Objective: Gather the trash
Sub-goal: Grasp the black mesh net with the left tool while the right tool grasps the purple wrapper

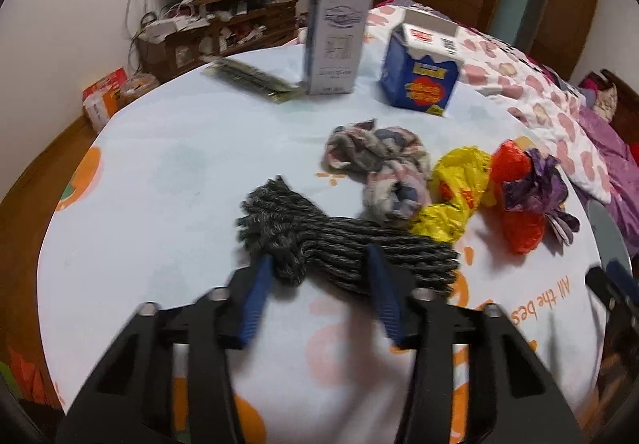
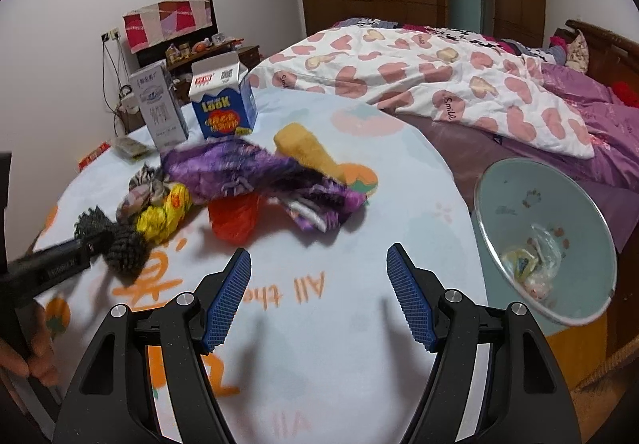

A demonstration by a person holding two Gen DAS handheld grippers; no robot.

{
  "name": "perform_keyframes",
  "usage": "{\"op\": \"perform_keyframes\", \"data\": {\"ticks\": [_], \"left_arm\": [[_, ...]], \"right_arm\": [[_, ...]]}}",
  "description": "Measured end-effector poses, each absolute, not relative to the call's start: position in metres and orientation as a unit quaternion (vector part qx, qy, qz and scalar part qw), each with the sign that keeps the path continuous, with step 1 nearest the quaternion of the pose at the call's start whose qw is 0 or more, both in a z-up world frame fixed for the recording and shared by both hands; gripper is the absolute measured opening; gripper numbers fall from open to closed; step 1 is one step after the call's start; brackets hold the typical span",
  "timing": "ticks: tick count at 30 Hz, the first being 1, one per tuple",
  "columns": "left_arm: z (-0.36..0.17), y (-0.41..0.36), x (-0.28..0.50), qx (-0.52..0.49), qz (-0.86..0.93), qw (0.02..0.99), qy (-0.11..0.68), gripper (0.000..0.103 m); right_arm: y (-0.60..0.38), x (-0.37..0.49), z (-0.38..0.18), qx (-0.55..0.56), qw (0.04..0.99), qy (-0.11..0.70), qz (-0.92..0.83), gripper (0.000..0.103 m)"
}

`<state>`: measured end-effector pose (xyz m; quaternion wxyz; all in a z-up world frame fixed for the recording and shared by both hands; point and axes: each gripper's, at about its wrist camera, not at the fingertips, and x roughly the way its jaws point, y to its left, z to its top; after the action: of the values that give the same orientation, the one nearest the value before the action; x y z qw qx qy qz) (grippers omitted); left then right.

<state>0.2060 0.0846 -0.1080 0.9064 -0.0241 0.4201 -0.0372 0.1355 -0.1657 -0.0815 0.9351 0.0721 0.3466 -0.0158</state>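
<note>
- Bin [image 2: 519,204], pale green with a metal rim, sits just off the table [image 2: 339,344] edge on my right, mouth tipped toward me. A few wrappers and a clear bag lie in its bottom, so I judge collection is begun, barely.
- Left on the table: grey knitted piece [image 1: 351,244], a pinkish-grey crumpled wad [image 1: 379,164], a yellow plastic bag [image 1: 459,192], an orange bag [image 1: 519,204], a purple crumple [image 2: 259,176] and a tan lump [image 2: 307,148]. All of these lie farther from the bin than my right gripper does.
- Two cartons stand beyond the pile, well away from the bin: a tall grey one [image 1: 335,36] and a blue one [image 1: 419,72]. A flat dark packet [image 1: 251,78] lies farther still. Whether these count as trash I cannot say.
- Left gripper [image 1: 317,264]: jaws partly closed, straddling the grey knitted piece, which lies between them. Picture is blurred; pads look against the fabric, but a firm hold I cannot confirm.
- Right gripper [image 2: 319,264]: jaws wide apart, nothing between them, over bare cloth between the pile and the bin.
- Room: open tablecloth from the pile toward the bin, no obstacle in that lane. The table's rounded edge drops off right beside the bin; a bed [image 2: 439,64] lies close behind it.
</note>
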Motion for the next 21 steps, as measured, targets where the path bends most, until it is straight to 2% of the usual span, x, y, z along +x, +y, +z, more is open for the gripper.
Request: {"op": "perform_keyframes", "data": {"ticks": [3, 5, 11, 16, 17, 19, 20, 21], "left_arm": [[-0.105, 0.077, 0.204, -0.012, -0.042, 0.910, 0.412, 0.024], [-0.104, 0.078, 0.203, -0.019, -0.048, 0.911, 0.410, 0.020], [-0.091, 0.099, 0.189, -0.045, -0.046, 0.911, 0.406, 0.018], [-0.071, 0.123, 0.173, -0.043, -0.019, 0.923, 0.382, 0.018], [-0.070, 0.128, 0.172, -0.046, -0.015, 0.924, 0.381, 0.018], [-0.069, 0.136, 0.170, -0.054, -0.004, 0.923, 0.381, 0.018], [-0.069, 0.139, 0.170, -0.056, -0.001, 0.922, 0.382, 0.018], [-0.070, 0.140, 0.169, -0.057, 0.001, 0.922, 0.383, 0.018]], "right_arm": [[-0.167, 0.148, -0.075, 0.072, 0.939, 0.337, -0.002, 0.070], [-0.166, 0.157, -0.071, 0.066, 0.940, 0.334, 0.007, 0.070], [-0.157, 0.185, -0.068, 0.020, 0.942, 0.330, 0.049, 0.070], [-0.154, 0.212, -0.081, 0.021, 0.928, 0.360, 0.095, 0.070], [-0.152, 0.215, -0.083, 0.019, 0.924, 0.367, 0.102, 0.068], [-0.148, 0.220, -0.089, 0.017, 0.918, 0.382, 0.108, 0.053], [-0.147, 0.222, -0.091, 0.020, 0.914, 0.388, 0.113, 0.035], [-0.147, 0.223, -0.092, 0.026, 0.912, 0.391, 0.118, 0.032]]}}
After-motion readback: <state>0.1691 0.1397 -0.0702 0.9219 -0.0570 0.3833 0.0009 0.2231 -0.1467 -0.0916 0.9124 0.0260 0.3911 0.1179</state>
